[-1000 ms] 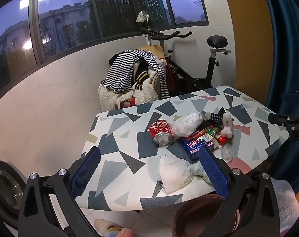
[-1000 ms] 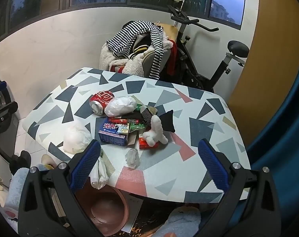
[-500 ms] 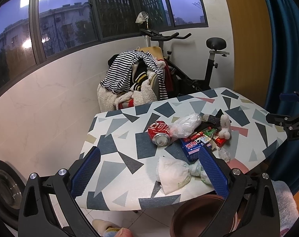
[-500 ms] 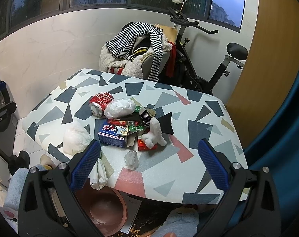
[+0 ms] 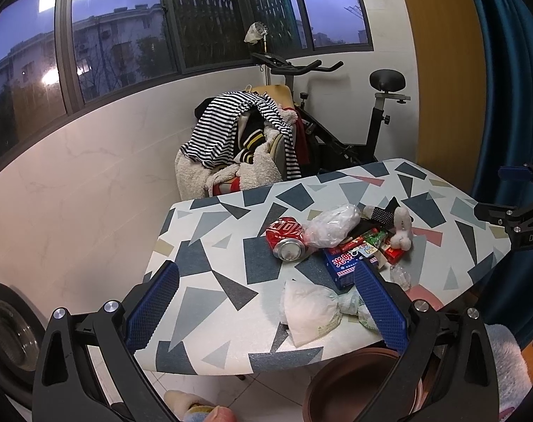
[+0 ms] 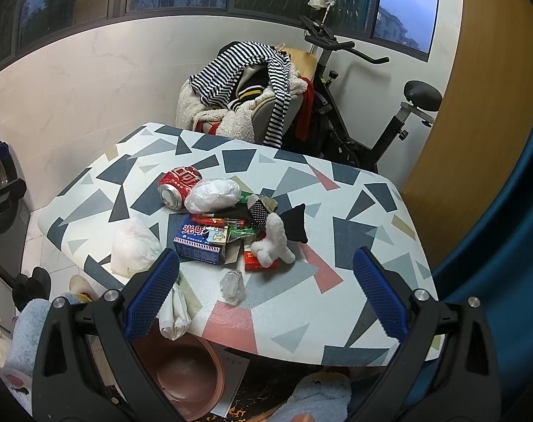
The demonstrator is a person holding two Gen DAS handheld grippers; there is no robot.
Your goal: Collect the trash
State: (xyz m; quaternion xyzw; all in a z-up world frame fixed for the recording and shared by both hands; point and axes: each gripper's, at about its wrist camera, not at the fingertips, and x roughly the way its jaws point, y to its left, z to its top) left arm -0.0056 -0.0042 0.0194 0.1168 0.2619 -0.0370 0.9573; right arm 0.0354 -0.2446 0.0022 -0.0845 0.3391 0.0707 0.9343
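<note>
Trash lies in a pile on the patterned table [image 5: 210, 281] [image 6: 365, 239]: a red soda can [image 5: 286, 241] [image 6: 177, 184], a clear bag of white stuff [image 5: 331, 225] [image 6: 213, 195], a blue carton [image 5: 344, 265] [image 6: 201, 241], a white crumpled bag [image 5: 310, 311] [image 6: 133, 246], wrappers and a small clear plastic scrap [image 6: 233, 286]. A brown bin [image 5: 354, 387] [image 6: 185, 376] stands on the floor below the table's near edge. My left gripper [image 5: 266, 306] and right gripper [image 6: 264, 297] are open, empty, held back from the table.
A white plush toy [image 6: 271, 242] and a black pouch [image 6: 294, 223] lie in the pile. A chair heaped with striped clothes [image 5: 238, 130] and an exercise bike [image 5: 372, 119] stand behind the table. A blue curtain [image 5: 512, 70] hangs at the right.
Both grippers have drawn back and risen a little, so the table sits slightly lower and farther in both views. Nothing on the table has moved.
</note>
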